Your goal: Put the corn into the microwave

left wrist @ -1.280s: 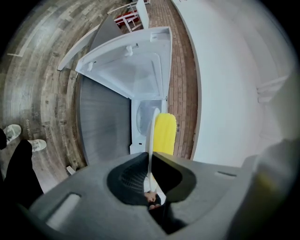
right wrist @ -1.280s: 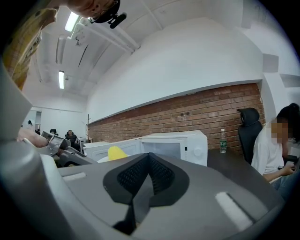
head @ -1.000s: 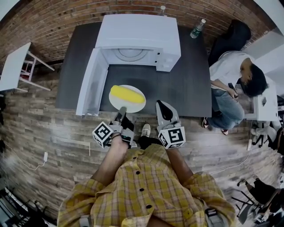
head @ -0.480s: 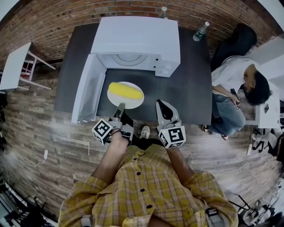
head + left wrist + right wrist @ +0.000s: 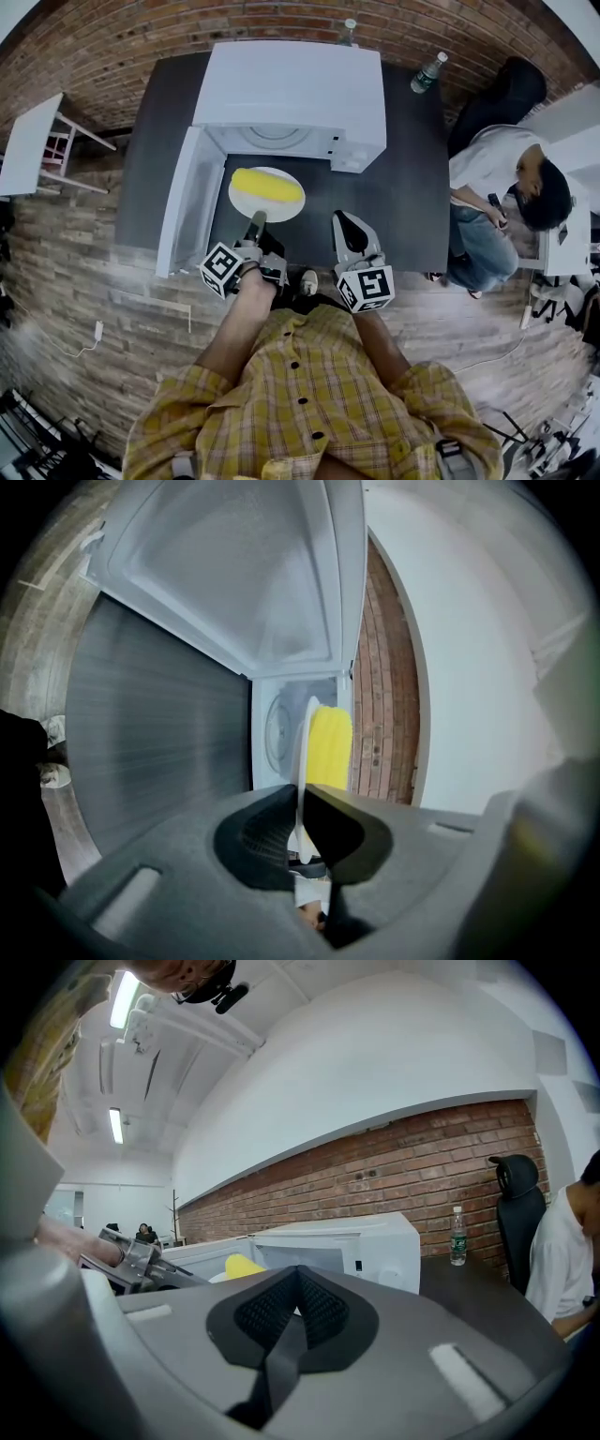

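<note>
Left tool (image 5: pixel 256 223): jaws pinched onto the near rim of the white plate (image 5: pixel 305 752), rim edge-on between the pads, tool pointing forward and slightly down, bare left forearm (image 5: pixel 246 323) reaching out from a rolled yellow plaid sleeve. Right tool (image 5: pixel 345 225): jaws pressed together with nothing between them, held level just beside the left one, marker cube toward the body, right forearm (image 5: pixel 375 342) extended likewise. Both tools point the same way, apart, not touching.
</note>
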A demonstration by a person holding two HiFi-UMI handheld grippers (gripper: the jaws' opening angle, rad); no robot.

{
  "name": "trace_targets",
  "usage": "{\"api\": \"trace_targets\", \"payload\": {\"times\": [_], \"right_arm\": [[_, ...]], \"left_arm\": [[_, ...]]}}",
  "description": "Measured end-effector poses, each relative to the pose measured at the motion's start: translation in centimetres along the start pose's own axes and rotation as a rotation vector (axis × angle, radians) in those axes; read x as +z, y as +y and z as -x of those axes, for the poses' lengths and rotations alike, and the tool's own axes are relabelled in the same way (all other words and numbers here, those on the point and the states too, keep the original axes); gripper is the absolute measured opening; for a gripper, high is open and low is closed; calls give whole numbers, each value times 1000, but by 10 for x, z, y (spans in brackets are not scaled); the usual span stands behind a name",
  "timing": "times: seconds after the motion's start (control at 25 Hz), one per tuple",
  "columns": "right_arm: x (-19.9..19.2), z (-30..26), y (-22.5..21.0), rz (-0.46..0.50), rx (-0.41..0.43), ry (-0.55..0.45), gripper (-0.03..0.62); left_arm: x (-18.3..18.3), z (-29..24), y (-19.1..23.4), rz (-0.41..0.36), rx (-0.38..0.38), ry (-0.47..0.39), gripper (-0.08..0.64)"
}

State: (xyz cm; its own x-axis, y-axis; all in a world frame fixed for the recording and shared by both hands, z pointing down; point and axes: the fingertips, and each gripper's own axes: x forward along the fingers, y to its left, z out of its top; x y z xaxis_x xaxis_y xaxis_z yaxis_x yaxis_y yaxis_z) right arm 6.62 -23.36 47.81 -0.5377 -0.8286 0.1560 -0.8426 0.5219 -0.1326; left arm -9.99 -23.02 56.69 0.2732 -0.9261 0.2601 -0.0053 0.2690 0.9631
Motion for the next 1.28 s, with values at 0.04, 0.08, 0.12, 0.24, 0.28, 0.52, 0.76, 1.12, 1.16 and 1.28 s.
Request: {"api": "trace_targets", "payload": {"times": [0.04,0.08,0.12,0.24,0.28,0.52,0.76,1.12,1.16,1.28], "right_arm": [[0,-3,0,1,-5,2,3],[0,-5,-1,3,-9,3,3],[1,-8,-1,5,-13,4,3],[-1,-16,-1,6,-22,7,3],[-2,-18,-1,6,-26,10,3],[-5,-32,-6,6,-45,18,3],[-8,-41,-8,5,-58,25,3],[-13,-53,-15,5,-77,40,3],[-13,-54,-16,5,-78,42,3],[-11,-58,-19,9,-80,45,3]], "left_arm": [[2,-4,1,1,3,1,23],[4,-9,3,2,7,2,23],[7,-13,4,3,10,1,23],[15,-28,8,14,15,-2,23],[17,-32,10,18,16,-4,23],[29,-58,15,25,20,-13,23],[39,-82,22,25,31,-21,23],[54,-121,31,12,47,-27,23],[55,-124,32,10,49,-28,23],[57,-134,34,11,59,-27,23]]}}
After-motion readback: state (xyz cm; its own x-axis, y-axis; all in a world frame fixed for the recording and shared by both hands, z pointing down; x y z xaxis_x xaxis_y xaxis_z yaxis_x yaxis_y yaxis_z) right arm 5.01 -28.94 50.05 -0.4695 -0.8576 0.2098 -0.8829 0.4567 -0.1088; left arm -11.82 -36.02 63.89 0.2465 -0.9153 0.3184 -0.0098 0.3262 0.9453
